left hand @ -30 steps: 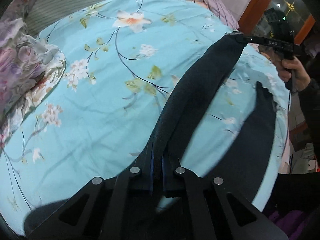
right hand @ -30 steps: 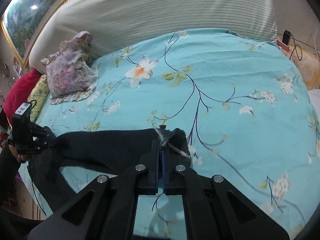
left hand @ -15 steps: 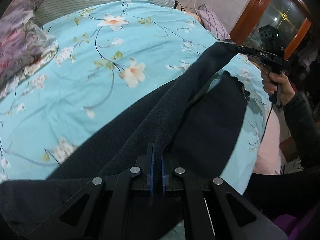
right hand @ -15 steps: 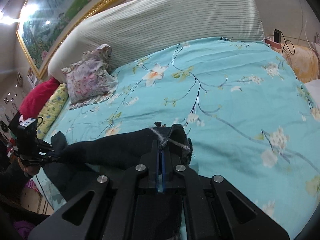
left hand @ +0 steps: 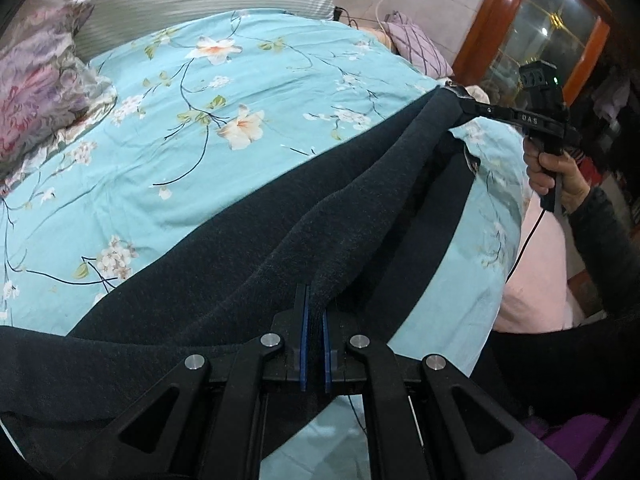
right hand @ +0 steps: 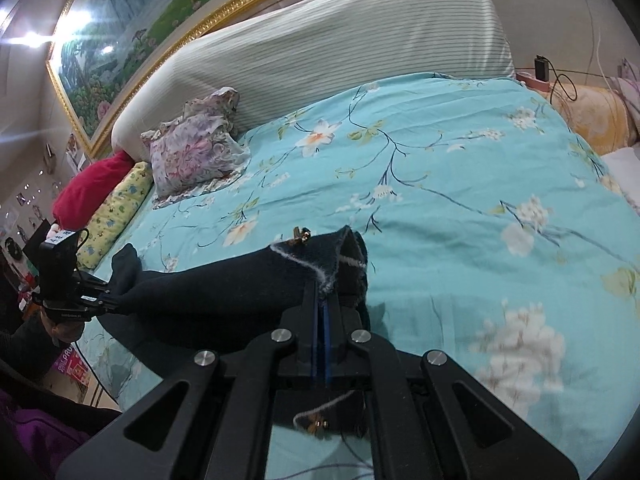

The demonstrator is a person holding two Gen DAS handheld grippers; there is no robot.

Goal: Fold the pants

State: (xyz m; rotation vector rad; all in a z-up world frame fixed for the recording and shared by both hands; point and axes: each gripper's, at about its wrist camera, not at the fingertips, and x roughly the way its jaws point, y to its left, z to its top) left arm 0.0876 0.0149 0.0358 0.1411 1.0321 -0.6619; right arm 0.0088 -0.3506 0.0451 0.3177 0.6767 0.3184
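The dark pants (left hand: 248,264) hang stretched between the two grippers above the near edge of the bed (left hand: 224,128), which is covered with a turquoise sheet printed with white flowers. The left gripper (left hand: 314,304) has its blue-padded jaws pressed together on one end of the pants, a ridge of cloth rising from between them; more dark fabric spreads out to that gripper's left and below it, lying on the bed's near edge. The right gripper (right hand: 322,280) is likewise clamped tight on the other end, where a pale stitched hem and a small gold fitting show just above the jaws. In the left wrist view the right gripper (left hand: 454,90) appears at the far end of the taut cloth, near the bed's right corner, with a hand (left hand: 548,168) in a dark sleeve around its handle. In the right wrist view the left gripper (right hand: 110,296) shows at the bed's left edge, pinching the fabric there. A floral pillow (right hand: 196,148) lies at the head of the bed against a striped headboard (right hand: 320,36), well apart from the pants, with a red cushion (right hand: 92,184) and a yellow one beside it.
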